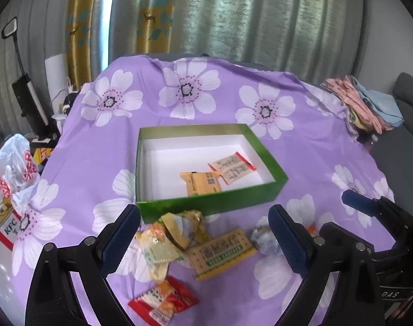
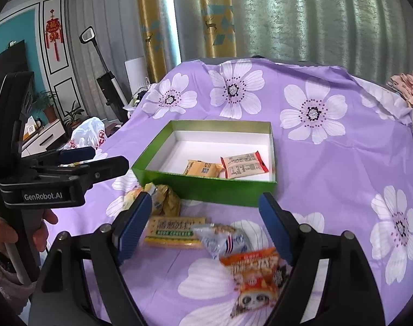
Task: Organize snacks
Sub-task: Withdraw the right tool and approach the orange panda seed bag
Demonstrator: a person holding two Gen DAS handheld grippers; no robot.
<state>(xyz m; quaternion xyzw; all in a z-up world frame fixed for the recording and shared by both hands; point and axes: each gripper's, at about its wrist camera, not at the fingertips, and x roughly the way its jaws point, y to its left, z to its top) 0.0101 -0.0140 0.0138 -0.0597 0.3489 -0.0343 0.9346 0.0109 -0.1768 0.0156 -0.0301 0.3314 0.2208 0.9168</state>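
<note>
A green box (image 1: 206, 206), white inside, sits on a purple cloth (image 1: 301, 152) with white flowers; blue-padded black left claw (image 1: 203, 233); red packet (image 1: 163, 298) nearest it.

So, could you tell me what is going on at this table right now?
A person is sorting snacks into a green box on a purple flowered cloth, a gripper in each hand. Two packets already lie in the box. The left gripper and right gripper are both open and empty, above the loose packets in front of the box.
</note>
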